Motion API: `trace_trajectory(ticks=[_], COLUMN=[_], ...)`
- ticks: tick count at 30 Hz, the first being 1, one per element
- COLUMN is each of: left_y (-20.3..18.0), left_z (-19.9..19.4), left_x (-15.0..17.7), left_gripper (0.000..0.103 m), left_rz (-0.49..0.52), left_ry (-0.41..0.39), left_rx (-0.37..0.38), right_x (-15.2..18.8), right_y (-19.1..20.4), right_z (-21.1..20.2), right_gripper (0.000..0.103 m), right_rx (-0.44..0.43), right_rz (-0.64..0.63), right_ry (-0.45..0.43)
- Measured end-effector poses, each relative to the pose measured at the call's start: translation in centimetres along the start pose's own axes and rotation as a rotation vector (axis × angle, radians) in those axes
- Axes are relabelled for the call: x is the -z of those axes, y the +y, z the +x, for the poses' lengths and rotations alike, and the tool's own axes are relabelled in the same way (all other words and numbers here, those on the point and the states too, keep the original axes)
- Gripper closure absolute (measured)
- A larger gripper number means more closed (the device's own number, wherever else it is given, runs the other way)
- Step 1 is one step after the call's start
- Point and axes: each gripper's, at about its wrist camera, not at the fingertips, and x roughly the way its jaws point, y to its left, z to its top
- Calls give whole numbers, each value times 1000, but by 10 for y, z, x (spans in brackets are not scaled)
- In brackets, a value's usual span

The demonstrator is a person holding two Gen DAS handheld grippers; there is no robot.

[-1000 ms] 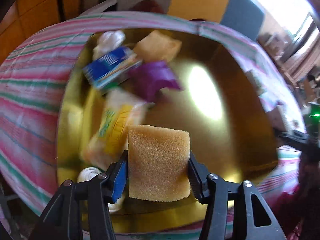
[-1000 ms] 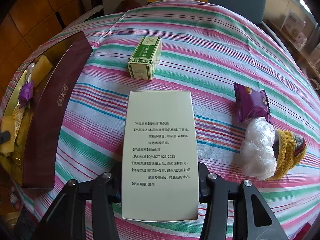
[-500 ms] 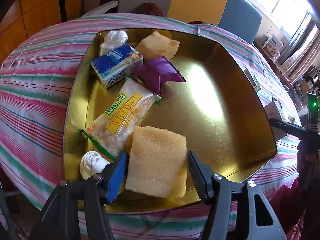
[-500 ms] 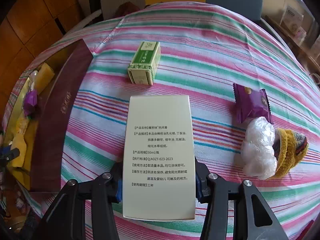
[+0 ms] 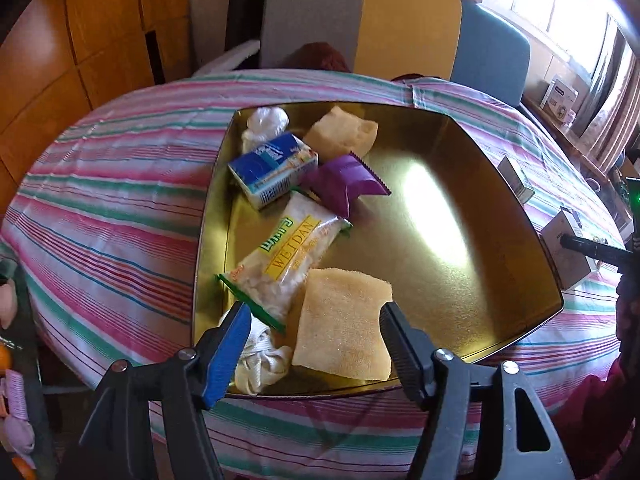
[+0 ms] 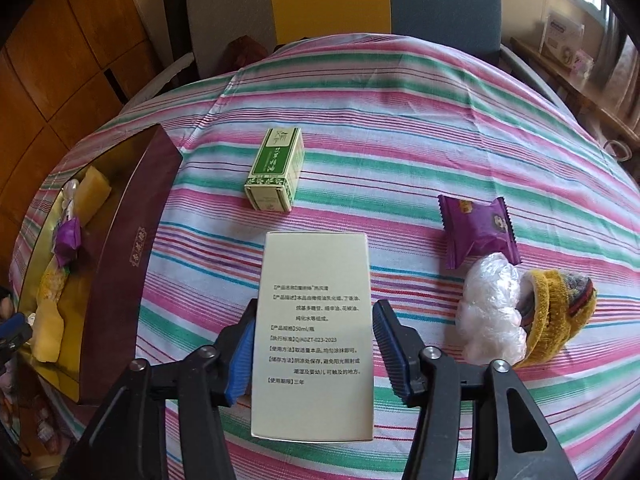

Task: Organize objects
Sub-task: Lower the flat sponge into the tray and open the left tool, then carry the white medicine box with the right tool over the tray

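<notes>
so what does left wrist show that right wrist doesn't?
Left wrist only: the gold tray's open floor, with blue carton, WEIDAN snack pack and white knotted bag; left gripper, jaws just opened, off the sponge lying between them.

Right wrist only: right gripper closed on a cream box; green box, purple packet, plastic bag and knitted hat.

Both: striped tablecloth, the tray, chairs behind.

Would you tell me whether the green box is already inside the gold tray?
No, the green box stands on the striped cloth, well apart from the gold tray at the table's left side.
</notes>
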Motion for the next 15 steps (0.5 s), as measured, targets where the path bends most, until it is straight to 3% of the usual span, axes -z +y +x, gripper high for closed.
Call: trace_trajectory(ticks=[5, 15], left_y=[0, 1], left_z=[-9, -16], left_x=[-3, -3], left_gripper=[35, 35], left_rz=[4, 4], left_ry=[-36, -70], left_rx=[-18, -39], right_x=[3, 4], right_y=[10, 9], right_z=[2, 1], right_gripper=[53, 53], right_rx=[23, 52], right_rz=[-55, -21], right_ry=[-6, -2])
